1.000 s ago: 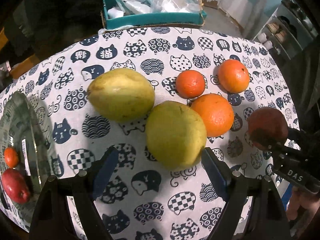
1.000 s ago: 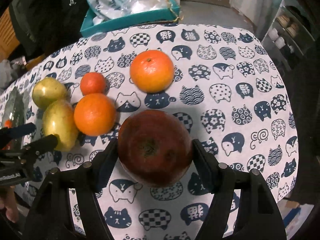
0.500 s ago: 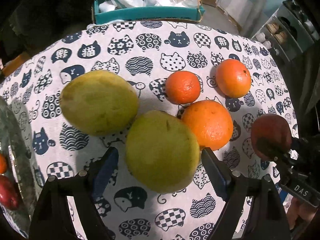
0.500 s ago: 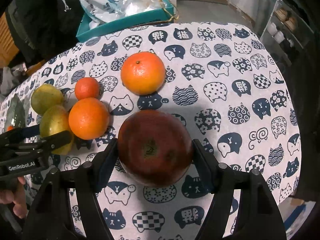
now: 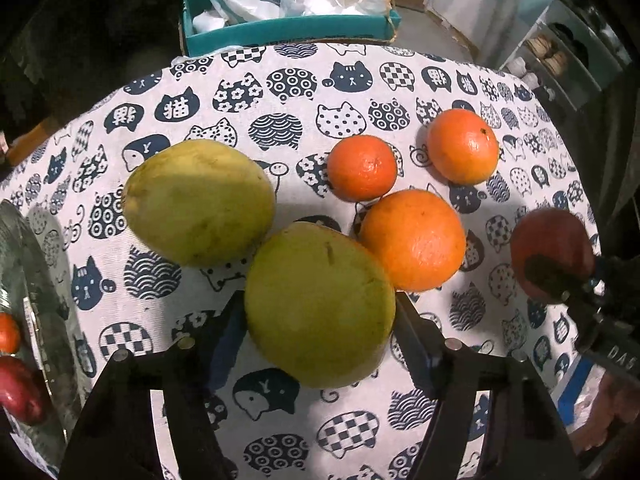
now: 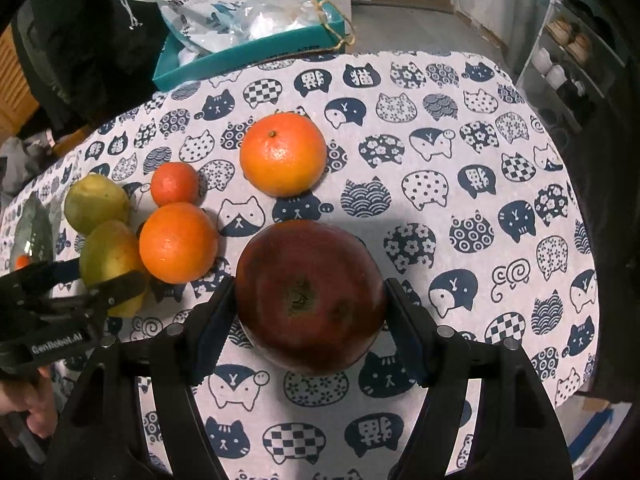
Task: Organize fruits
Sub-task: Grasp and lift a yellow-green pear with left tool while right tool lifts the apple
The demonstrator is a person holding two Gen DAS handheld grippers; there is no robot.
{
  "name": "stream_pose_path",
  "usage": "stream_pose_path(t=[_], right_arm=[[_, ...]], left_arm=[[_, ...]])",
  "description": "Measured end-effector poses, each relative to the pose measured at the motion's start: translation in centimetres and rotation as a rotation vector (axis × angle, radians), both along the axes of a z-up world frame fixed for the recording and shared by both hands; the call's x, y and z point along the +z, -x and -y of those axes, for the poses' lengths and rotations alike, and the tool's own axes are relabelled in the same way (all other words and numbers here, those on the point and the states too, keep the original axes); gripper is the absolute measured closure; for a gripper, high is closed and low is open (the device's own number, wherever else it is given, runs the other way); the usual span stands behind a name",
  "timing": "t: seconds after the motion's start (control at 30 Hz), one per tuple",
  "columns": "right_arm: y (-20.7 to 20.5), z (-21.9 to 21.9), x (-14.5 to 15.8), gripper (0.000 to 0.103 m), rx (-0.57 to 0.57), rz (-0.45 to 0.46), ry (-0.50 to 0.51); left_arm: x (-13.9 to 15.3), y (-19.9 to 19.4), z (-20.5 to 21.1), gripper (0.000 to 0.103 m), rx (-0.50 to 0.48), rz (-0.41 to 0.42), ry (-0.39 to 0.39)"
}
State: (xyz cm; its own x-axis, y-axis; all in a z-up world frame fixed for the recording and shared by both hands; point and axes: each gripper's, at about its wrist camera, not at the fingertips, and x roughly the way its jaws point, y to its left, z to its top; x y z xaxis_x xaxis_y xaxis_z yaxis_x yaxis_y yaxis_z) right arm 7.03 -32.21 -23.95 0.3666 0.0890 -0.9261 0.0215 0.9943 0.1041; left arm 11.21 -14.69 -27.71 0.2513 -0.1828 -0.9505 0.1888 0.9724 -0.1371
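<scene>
Closing in, the left gripper [image 5: 320,320] has its jaws either side of the near green fruit [image 5: 320,304] on the cat-print tablecloth [image 5: 280,92]; they have just been narrowing, and both pads now look to be touching its sides, so call it a grasp. Right behind it lies a second green fruit [image 5: 198,200], the two touching or very nearly so. A large orange [image 5: 414,238] sits against the right side of the near green fruit, with a small mandarin [image 5: 362,168] just beyond it and another orange [image 5: 462,146] a little further right, standing apart.

Over on the other side, the right gripper [image 6: 310,308] is clenched on a dark red apple [image 6: 310,296], pads pressed to both flanks, stem end facing the camera (whether the apple rests on the cloth or is just off it, I cannot tell). From the left wrist view that same apple shows at the far right.

At the left edge, a clear glass dish [image 5: 36,264] holds a small orange fruit [image 5: 8,332] and a red one [image 5: 18,388]. A teal box [image 5: 288,34] with plastic bags stands past the table's far edge.
</scene>
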Motion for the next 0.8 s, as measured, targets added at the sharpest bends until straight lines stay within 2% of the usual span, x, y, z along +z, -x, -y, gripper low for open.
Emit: stream_pose_path(t=[0.23,0.43,0.8], right_arm=[[0.1,-0.6,1.2,0.030,0.007,0.035,0.014],[0.4,-1.4,3.0,0.030,0.026,0.091,0.051],[1.2,-3.3,6.6,0.030,0.066,0.188,0.051]], left_arm=[[1.2,0.7,-1.2,0.031,0.011,0.031,-0.004],[3.4,1.4,-1.8,0.031,0.007,0.085,0.004],[7.9,3.1,-2.9,0.031,0.007,0.202,0.018]])
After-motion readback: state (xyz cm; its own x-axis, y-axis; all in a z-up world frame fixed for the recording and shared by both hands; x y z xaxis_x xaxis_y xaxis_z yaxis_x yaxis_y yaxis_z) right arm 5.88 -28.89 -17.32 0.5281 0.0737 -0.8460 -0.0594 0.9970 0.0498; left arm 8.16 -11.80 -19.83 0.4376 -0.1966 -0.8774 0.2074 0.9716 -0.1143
